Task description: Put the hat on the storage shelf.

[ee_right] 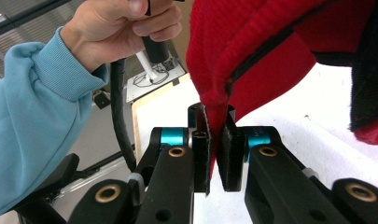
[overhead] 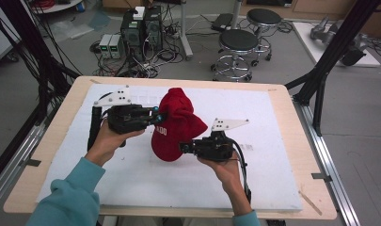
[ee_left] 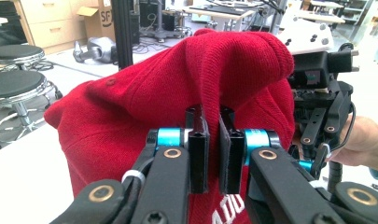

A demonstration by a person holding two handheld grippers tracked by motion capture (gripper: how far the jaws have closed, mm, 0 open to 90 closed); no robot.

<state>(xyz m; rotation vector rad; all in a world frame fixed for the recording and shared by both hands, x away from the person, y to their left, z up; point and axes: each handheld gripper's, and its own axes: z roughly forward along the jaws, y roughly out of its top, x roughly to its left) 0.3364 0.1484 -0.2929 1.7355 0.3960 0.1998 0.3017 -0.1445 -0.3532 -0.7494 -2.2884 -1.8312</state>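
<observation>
Red beanie (overhead: 176, 125) pinched between both hand-held grippers

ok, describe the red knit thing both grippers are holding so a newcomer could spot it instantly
On the white foam mat covering the wooden table, look between the two hand-held black grippers near the centre. The red knitted beanie hat hangs lifted there, pinched by the left gripper and right gripper. It is the one soft red item, with white lettering.

Red knit hat (overhead: 175, 123) with white lettering; black tongs (ee_left: 213, 140) (blue collars); white mat (overhead: 131, 179) on the tan table (overhead: 56, 136); teal sleeve (ee_right: 32, 112).
</observation>
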